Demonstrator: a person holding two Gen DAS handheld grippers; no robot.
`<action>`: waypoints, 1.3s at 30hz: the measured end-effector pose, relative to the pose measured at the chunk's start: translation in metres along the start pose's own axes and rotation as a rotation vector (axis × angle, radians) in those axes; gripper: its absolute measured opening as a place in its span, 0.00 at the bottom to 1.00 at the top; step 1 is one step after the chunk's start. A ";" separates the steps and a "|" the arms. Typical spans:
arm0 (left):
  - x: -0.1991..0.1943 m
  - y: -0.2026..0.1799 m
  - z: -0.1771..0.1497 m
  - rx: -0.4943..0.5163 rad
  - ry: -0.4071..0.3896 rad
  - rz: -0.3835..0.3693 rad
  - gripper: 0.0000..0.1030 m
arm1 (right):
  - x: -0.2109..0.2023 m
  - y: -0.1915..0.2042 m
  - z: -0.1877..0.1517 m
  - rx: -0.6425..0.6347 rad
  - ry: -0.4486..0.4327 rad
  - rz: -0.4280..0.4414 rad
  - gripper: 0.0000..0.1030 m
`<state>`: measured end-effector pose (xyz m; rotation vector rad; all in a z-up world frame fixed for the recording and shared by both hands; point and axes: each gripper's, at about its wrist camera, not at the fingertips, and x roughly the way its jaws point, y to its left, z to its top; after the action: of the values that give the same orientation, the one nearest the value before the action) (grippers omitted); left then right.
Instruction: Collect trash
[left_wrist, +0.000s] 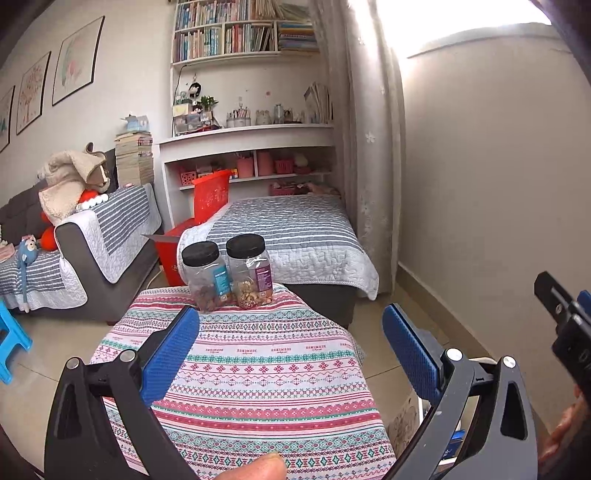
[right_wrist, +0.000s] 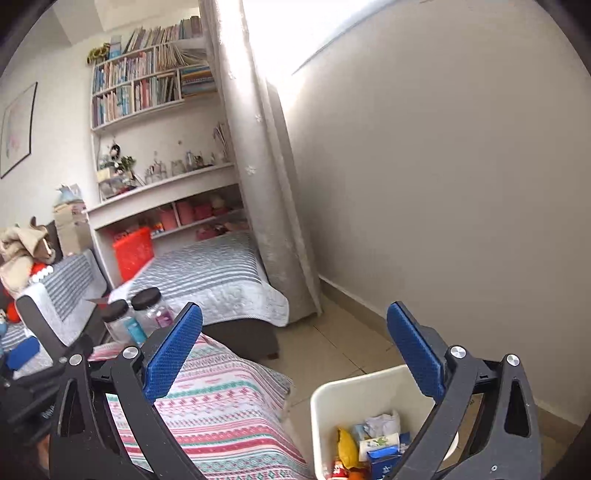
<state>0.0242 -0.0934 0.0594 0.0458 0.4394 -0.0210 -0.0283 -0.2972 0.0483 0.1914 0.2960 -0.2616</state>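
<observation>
White plastic forms the bin (right_wrist: 334, 406) on the floor beside the patterned cloth (left_wrist: 258, 369); inside it lie crumpled paper, a yellow wrapper and small cartons (right_wrist: 373, 443). The right gripper (right_wrist: 295, 347) hangs above it, jaws spread and empty. The left gripper (left_wrist: 291, 350) is likewise released over the cloth, where two black-lidded jars (left_wrist: 229, 273) stand side by side.

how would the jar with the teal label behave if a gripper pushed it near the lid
The teal-label jar would probably tip rather than slide: it stands tall on a soft patterned cloth. It looks light, only its bottom part filled. Its neighbour, the purple-label jar, might get knocked too.
</observation>
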 end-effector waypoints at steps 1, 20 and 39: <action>0.000 0.002 0.001 -0.006 -0.004 -0.002 0.94 | -0.002 0.004 0.003 -0.005 -0.008 0.002 0.93; -0.006 0.028 0.012 -0.068 0.043 0.027 0.94 | -0.011 0.041 0.019 -0.050 0.070 -0.031 0.93; -0.020 0.015 0.016 -0.068 -0.002 -0.014 0.94 | -0.011 0.033 0.012 -0.041 0.061 -0.048 0.93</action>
<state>0.0138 -0.0789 0.0829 -0.0242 0.4384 -0.0199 -0.0262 -0.2662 0.0675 0.1523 0.3667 -0.2974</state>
